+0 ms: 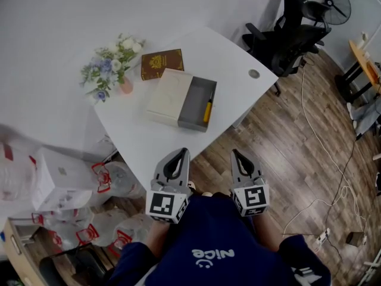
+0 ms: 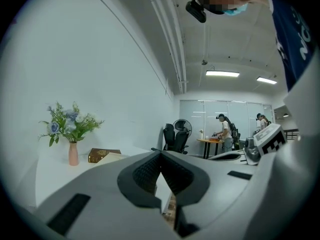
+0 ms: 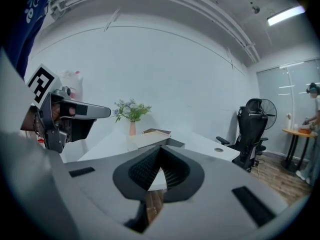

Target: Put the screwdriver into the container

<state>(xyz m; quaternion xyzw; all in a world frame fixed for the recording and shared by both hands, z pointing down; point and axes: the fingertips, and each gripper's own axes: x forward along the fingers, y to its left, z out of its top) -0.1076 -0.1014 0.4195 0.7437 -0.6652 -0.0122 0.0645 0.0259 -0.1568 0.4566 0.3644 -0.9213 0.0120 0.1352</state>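
A yellow-handled screwdriver (image 1: 208, 110) lies inside the open grey container (image 1: 191, 117), which adjoins a cream box (image 1: 169, 96) on the white table (image 1: 143, 142). Both grippers hang close to my body, short of the table's near edge. The left gripper (image 1: 181, 151) is shut with nothing in it, its jaws meeting at the tip (image 2: 160, 153). The right gripper (image 1: 234, 152) is likewise shut and empty (image 3: 161, 148). In the right gripper view the container (image 3: 175, 144) and cream box (image 3: 155, 133) appear well ahead.
A brown book (image 1: 161, 63) and a vase of flowers (image 1: 113, 64) stand behind the box. A black office chair (image 1: 292, 34) and a fan (image 1: 328, 2) are at the far right. Cables cross the wood floor (image 1: 309, 154). Bags and a white box (image 1: 59, 177) crowd the left.
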